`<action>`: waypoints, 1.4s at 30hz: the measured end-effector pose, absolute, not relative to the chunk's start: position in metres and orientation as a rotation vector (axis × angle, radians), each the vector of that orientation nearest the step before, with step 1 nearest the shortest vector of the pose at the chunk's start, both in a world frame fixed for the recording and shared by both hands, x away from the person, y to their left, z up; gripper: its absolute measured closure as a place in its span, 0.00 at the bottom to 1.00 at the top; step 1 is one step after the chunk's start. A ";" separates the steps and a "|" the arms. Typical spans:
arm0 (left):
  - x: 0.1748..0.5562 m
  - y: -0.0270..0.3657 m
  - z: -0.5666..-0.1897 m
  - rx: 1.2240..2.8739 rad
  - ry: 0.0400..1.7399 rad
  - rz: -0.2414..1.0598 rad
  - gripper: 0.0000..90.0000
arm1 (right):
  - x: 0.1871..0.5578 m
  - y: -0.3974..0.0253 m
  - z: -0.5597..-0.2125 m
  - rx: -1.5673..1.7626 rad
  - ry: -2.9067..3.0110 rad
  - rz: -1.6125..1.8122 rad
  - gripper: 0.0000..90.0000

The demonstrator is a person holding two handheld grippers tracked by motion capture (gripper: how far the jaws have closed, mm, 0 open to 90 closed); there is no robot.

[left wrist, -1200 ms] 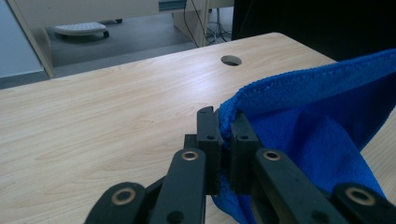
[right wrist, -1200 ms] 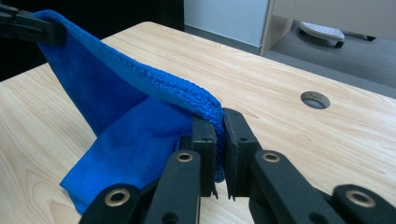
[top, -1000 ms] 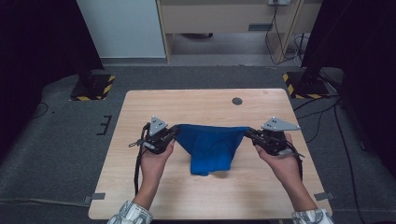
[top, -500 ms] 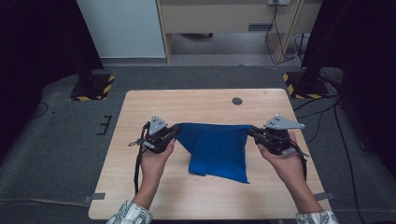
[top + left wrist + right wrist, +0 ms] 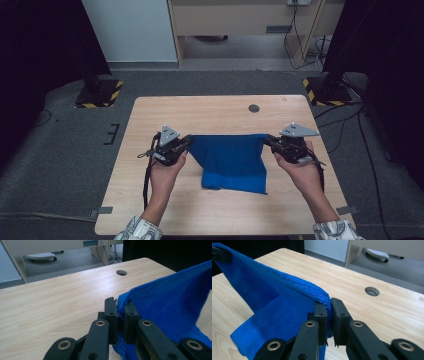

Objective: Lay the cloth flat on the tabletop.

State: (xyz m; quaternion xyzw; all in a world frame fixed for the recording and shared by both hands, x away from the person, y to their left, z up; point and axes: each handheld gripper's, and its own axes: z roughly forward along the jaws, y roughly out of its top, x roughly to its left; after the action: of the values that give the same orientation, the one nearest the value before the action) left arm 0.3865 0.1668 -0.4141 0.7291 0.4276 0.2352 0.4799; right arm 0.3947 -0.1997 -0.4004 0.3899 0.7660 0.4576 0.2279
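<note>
A blue cloth (image 5: 231, 160) is stretched between my two grippers above the wooden table (image 5: 220, 112), its top edge taut and its lower part draping onto the tabletop toward the person. My left gripper (image 5: 189, 141) pinches the cloth's left corner; in the left gripper view the blue cloth (image 5: 175, 305) is clamped between the jaws of that gripper (image 5: 119, 308). My right gripper (image 5: 267, 140) holds the opposite corner, and in the right gripper view the cloth (image 5: 274, 300) hangs away to the left from the shut gripper (image 5: 329, 307).
A round cable hole (image 5: 254, 108) lies in the table's far right part. Yellow-and-black striped stand bases (image 5: 97, 94) sit on the floor beyond both far corners. A pale cabinet (image 5: 130, 30) stands behind the table.
The cloth's hanging lower part has swung and settled lower toward the person, spreading wider. Both grippers stay in nearly the same places, still holding the corners.
</note>
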 end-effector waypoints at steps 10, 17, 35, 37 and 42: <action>0.372 0.168 -0.394 1.774 1.019 0.548 0.93 | 0.394 -0.204 -0.403 1.080 2.081 1.310 0.93; 0.395 0.159 -0.406 1.831 1.052 0.539 0.94 | 0.407 -0.207 -0.418 1.105 2.103 1.269 0.93; 0.431 0.148 -0.422 1.831 1.087 0.522 0.94 | 0.437 -0.214 -0.433 1.139 2.102 1.236 0.93; 0.432 0.148 -0.420 1.840 1.093 0.530 0.94 | 0.442 -0.212 -0.432 1.136 2.102 1.233 0.93; 0.443 0.151 -0.427 1.852 1.134 0.530 0.94 | 0.453 -0.209 -0.437 1.133 2.116 1.240 0.92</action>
State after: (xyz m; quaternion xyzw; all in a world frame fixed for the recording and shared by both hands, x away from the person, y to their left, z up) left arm 0.4432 0.1514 -0.4266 0.7448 0.4562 0.2133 0.4378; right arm 0.4529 -0.2087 -0.4372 0.4091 0.7645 0.4478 0.2182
